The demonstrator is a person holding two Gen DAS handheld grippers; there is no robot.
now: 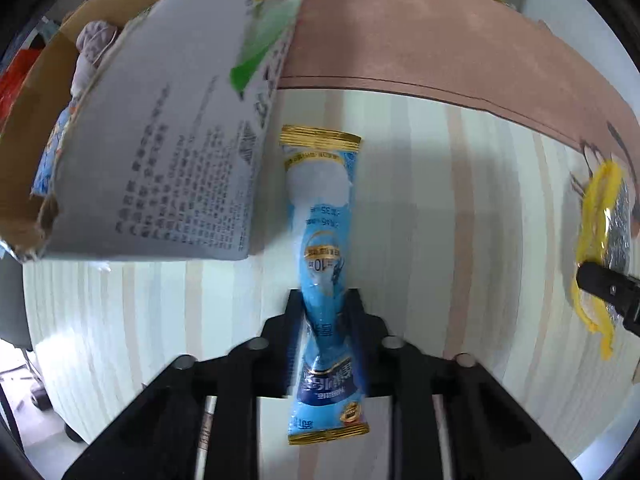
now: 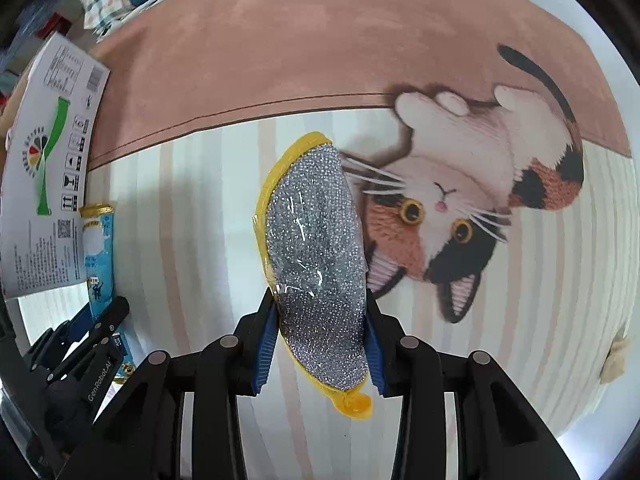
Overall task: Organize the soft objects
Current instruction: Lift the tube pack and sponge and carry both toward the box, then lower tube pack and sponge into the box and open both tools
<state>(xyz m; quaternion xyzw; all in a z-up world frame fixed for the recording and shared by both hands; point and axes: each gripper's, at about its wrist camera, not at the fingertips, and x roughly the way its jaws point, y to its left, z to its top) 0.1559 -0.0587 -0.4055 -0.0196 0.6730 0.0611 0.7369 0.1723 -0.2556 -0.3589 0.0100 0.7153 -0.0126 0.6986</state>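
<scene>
1. In the left wrist view, the left gripper (image 1: pixel 325 300) sits at bottom centre, its jaws clamped on the pinched middle of a blue sachet (image 1: pixel 323 240).
2. The sachet runs up the frame from the jaws, its gold-edged end above them, over a striped mat (image 1: pixel 440 208).
3. At upper left, a box (image 1: pixel 160 160) with printed text stands just beside the sachet; soft items lie inside it.
4. In the right wrist view, the right gripper (image 2: pixel 320 312) at bottom centre has its blue pads (image 2: pixel 266 344) squeezing a silver sponge (image 2: pixel 316 240) with a yellow rim.
5. Right of the sponge, a cat print (image 2: pixel 472 208) covers the mat.
6. A pink band (image 2: pixel 304 52) crosses the top of the frame.
7. At far left, the sachet and box show again.
</scene>
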